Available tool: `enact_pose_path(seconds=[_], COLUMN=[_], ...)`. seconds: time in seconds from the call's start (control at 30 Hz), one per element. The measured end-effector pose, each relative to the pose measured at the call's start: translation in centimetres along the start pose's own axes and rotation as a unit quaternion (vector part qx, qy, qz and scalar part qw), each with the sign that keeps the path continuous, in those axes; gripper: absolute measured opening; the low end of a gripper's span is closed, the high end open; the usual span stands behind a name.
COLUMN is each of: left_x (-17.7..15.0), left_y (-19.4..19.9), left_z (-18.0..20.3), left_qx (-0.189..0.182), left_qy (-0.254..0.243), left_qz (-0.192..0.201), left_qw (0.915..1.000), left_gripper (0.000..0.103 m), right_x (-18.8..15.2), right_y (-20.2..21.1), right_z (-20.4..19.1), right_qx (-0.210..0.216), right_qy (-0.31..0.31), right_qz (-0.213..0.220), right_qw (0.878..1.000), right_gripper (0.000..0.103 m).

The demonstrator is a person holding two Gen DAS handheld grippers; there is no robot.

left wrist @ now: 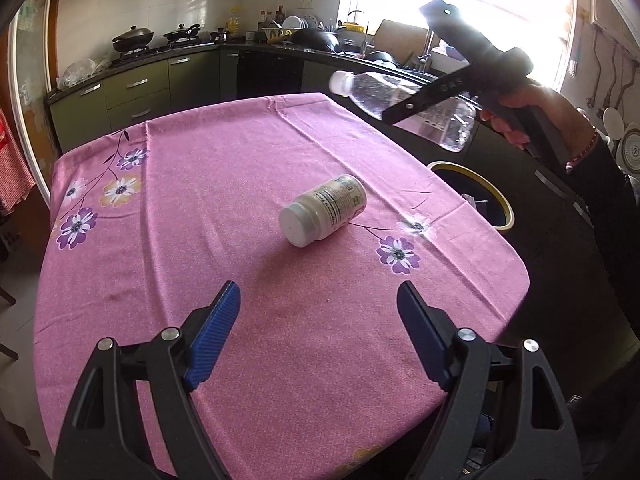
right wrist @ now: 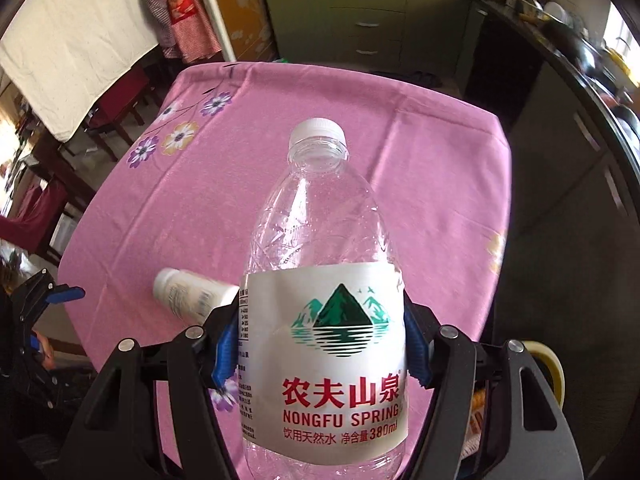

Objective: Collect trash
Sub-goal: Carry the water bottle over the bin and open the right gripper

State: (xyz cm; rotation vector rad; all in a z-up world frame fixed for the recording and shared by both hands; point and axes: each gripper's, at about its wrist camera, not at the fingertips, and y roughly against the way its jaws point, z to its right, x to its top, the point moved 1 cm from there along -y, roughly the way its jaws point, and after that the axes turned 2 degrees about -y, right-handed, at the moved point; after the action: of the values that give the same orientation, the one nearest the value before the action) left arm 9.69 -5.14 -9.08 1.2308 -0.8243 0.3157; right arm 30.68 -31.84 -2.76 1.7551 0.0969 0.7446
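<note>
Setting: kitchen with green cabinets, and a table under a pink floral tablecloth (left wrist: pixel 224 184), matte woven fabric, lightly creased.
Water bottle (right wrist: pixel 324 280): clear, thin ribbed plastic, white screw cap, white paper label with a green mountain and red "NONGFU SPRING"; looks empty; held in the air above the tablecloth's right edge.
Right gripper (right wrist: pixel 320 344): blue ribbed pads press both sides of the labelled body, jaws partly apart around it; a hand (left wrist: pixel 516 120) grips its black handle.
Pill jar (left wrist: pixel 322 210): squat, opaque off-white cylinder, flat white lid, printed label; lying on its side near the middle of the tablecloth.
Left gripper (left wrist: pixel 320 304): jaws wide apart, nothing between them, over the tablecloth's near part, well short of the jar.
Trash bin (left wrist: pixel 502 200): round, yellow-rimmed opening just beyond the tablecloth's right edge.
</note>
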Motion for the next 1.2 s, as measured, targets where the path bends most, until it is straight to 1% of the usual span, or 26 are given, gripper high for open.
enact_pose_path(seconds=[0.07, 0.13, 0.27, 0.33, 0.43, 0.53, 0.6, 0.63, 0.67, 0.77, 0.93, 1.07, 1.2], left_x=[0.1, 0.2, 0.6, 0.8, 1.0, 1.1, 1.1, 1.1, 1.1, 1.1, 1.0, 1.3, 2.0], left_y=[-0.2, -0.4, -0.6, -0.7, -0.7, -0.7, -0.8, -0.8, -0.8, -0.9, -1.5, -1.9, -2.2], left_z=[0.6, 1.1, 2.2, 2.6, 3.1, 3.2, 3.1, 3.0, 3.0, 2.9, 2.7, 2.4, 1.9], left_qx=[-0.003, -0.008, -0.014, -0.015, -0.017, -0.015, -0.013, -0.012, -0.012, -0.011, -0.011, -0.006, 0.006], left_qy=[-0.006, -0.012, -0.026, -0.032, -0.037, -0.04, -0.04, -0.04, -0.04, -0.038, -0.036, -0.044, -0.049], left_qz=[-0.002, -0.003, -0.004, -0.004, -0.006, -0.007, -0.008, -0.009, -0.009, -0.011, -0.016, -0.019, -0.019], left_qw=[1.0, 0.9999, 0.9996, 0.9994, 0.9991, 0.9991, 0.9991, 0.9991, 0.9991, 0.9992, 0.9992, 0.9988, 0.9986], left_gripper=[0.077, 0.077, 0.077, 0.077, 0.077, 0.078, 0.078, 0.079, 0.079, 0.079, 0.079, 0.08, 0.08], right_x=[-2.4, -4.9, -10.0, -11.9, -14.0, -15.0, -15.6, -15.8, -16.1, -16.8, -18.0, -19.1, -19.6], right_y=[1.2, 2.0, 2.0, 1.4, 0.2, -1.5, -1.8, -1.7, -1.4, -0.1, 2.3, 4.2, 5.8], right_z=[3.5, 7.2, 13.7, 16.5, 20.0, 21.9, 22.9, 23.2, 23.3, 22.5, 18.5, 15.6, 13.7], right_qx=[-0.016, -0.036, -0.079, -0.1, -0.118, -0.14, -0.149, -0.159, -0.165, -0.162, -0.178, -0.172, -0.2], right_qy=[-0.042, -0.089, -0.172, -0.2, -0.235, -0.245, -0.255, -0.259, -0.262, -0.272, -0.266, -0.262, -0.262], right_qz=[0.005, 0.006, -0.001, -0.007, -0.018, -0.029, -0.025, -0.02, -0.013, 0.01, 0.053, 0.091, 0.128], right_qw=[0.999, 0.995, 0.982, 0.975, 0.965, 0.959, 0.955, 0.953, 0.951, 0.948, 0.946, 0.945, 0.935], right_gripper=[0.065, 0.065, 0.065, 0.065, 0.065, 0.066, 0.075, 0.078, 0.078, 0.079, 0.079, 0.079, 0.079])
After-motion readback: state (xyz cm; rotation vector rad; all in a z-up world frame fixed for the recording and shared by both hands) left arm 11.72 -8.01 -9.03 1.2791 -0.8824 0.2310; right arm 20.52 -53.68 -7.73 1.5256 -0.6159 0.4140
